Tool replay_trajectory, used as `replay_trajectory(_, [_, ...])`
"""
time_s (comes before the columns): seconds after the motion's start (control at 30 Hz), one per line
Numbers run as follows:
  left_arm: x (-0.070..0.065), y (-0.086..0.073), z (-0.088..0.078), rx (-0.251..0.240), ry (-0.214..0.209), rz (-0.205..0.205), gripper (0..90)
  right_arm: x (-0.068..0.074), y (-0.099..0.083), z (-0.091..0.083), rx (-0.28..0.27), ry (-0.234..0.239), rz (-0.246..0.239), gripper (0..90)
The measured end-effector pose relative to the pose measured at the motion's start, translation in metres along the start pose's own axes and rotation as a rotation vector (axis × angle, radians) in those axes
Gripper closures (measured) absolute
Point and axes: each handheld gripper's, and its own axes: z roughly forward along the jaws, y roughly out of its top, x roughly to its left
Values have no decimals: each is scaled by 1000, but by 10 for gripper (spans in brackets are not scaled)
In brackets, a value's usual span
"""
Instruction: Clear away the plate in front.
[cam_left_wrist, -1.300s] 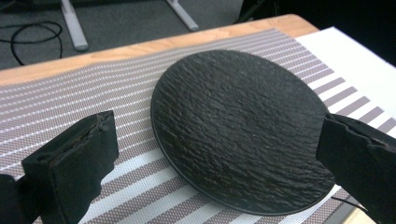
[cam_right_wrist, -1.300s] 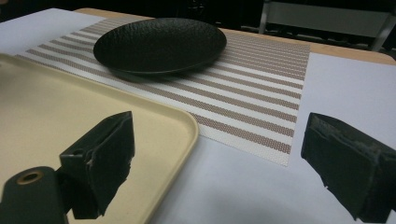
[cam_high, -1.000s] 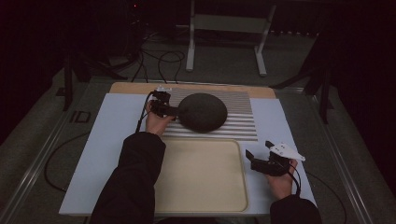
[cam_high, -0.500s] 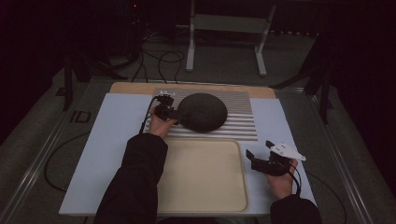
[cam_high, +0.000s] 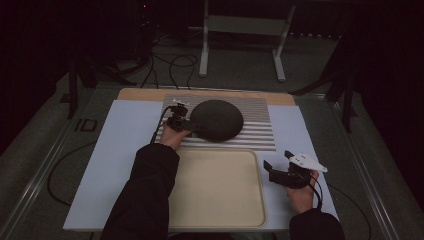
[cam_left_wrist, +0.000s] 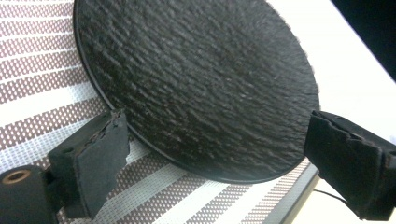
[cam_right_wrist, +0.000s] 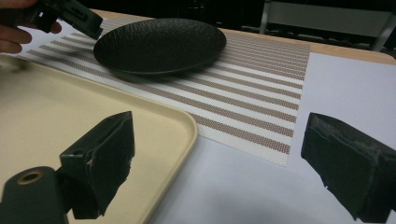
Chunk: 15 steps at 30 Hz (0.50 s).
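At the striped mat (cam_high: 260, 131), my left gripper (cam_high: 186, 125) has dipped to the near-left rim of the black plate (cam_high: 216, 120), jaws wide but just closing around the edge, while my right gripper (cam_high: 276, 167) waits open beside the tray (cam_high: 220, 210).

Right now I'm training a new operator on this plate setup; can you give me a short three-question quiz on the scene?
1. True or false: the black plate lies in the beige tray.
2. Which gripper is at the plate's rim: A left, B right?
3. Fill in: the plate rests on a ____ placemat.

Key: 1 false, it lies beyond the tray. 2 A, the left gripper, jaws open and just closing; the right gripper waits open beside the tray. 3 striped.
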Motion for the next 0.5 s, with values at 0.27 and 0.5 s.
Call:
replay_trajectory(0.27, [3, -2, 8, 50, 29, -43, 110, -1, 0, 0, -2, 2, 2, 96])
replay_trajectory(0.5, [2, -4, 14, 55, 9, -53, 157, -1, 0, 0, -4, 0, 3, 96])
